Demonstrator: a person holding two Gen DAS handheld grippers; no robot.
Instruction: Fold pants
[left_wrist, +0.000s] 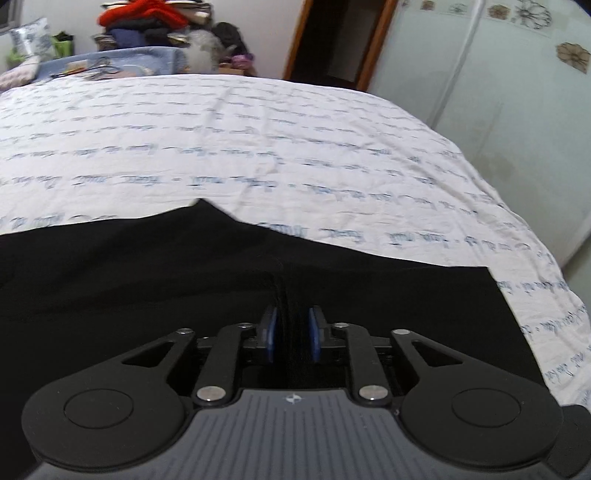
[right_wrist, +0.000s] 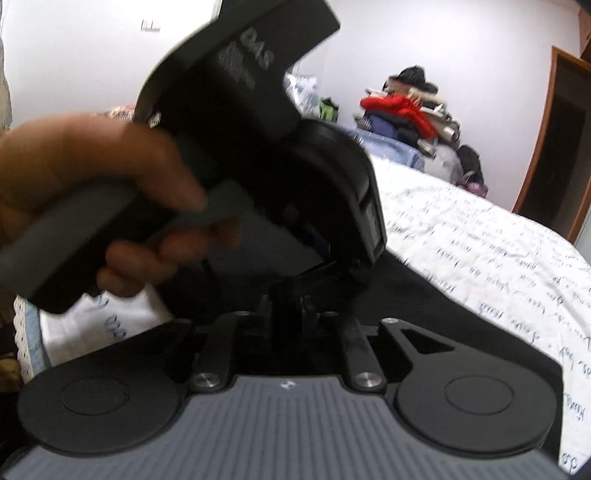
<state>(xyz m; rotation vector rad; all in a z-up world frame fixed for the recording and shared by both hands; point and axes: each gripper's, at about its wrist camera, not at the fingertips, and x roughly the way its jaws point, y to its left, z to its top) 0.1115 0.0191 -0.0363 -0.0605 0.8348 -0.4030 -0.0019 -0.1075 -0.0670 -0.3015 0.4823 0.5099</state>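
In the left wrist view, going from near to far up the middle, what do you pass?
Left gripper, jaws around a fold of the black pants → white bedsheet with blue writing → blue blanket → pile of clothes topped with red.

A wide stretch of white printed bedsheet (left_wrist: 258, 129) is lying bare beyond the black pants (left_wrist: 147, 277), leaving open room across the bed toward its far and right edges. At the far end, a heap of clothes (left_wrist: 147, 22) and clutter is blocking the way. A pale wardrobe (left_wrist: 498, 92) is standing close along the bed's right side, narrowing that passage. In the right wrist view, the left gripper (right_wrist: 317, 240), held in the person's left hand (right_wrist: 92, 177), is crowding the space directly ahead of the right gripper (right_wrist: 290, 306), leaving free bedsheet only to the right.
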